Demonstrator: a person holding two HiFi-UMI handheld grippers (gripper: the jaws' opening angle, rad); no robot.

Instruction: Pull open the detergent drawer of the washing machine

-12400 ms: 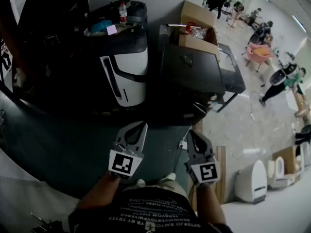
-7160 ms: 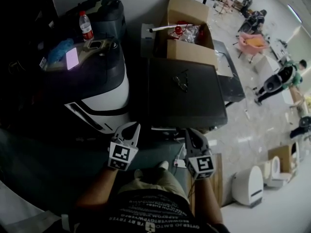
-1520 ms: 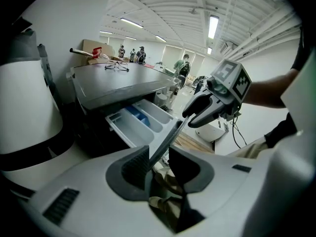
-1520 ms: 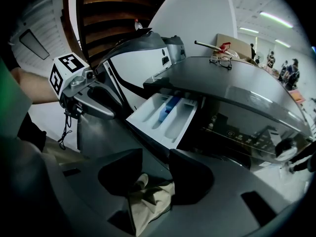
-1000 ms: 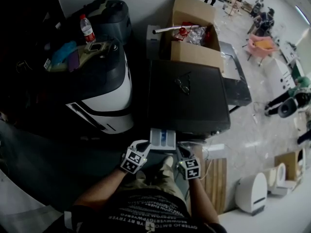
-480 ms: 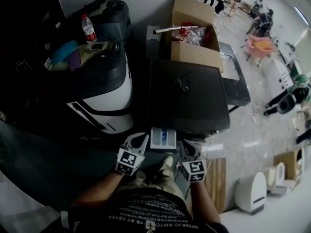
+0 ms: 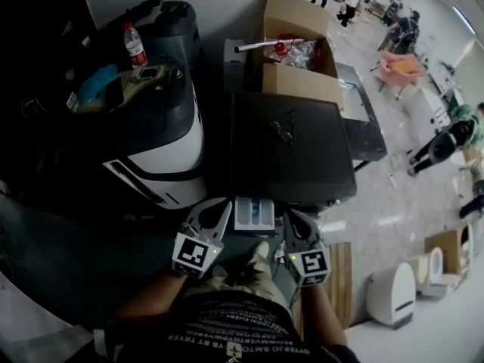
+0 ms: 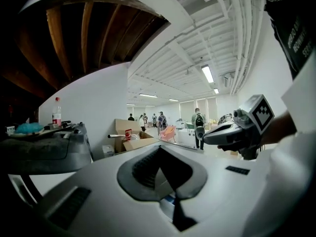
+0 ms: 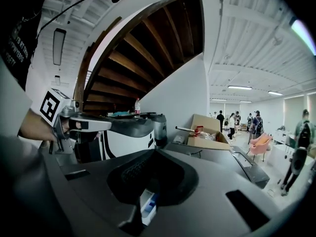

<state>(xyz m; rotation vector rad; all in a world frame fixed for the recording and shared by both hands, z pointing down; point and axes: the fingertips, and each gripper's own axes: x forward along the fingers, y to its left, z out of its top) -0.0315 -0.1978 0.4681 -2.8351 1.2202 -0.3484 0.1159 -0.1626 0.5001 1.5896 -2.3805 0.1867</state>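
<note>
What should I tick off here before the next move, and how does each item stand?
1. Drawer stands out from the washing machine front: ok.
2. Left gripper jaws together, nothing between them: ok.
3. Right gripper jaws together, nothing between them: ok.
4. Neither gripper grips the drawer: ok.
5. Drawer pulled out as far as it goes: cannot tell.

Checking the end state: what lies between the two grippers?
In the head view, the detergent drawer, pulled out of the washing machine, shows between the left gripper and the right gripper. Both are shut and empty.
</note>
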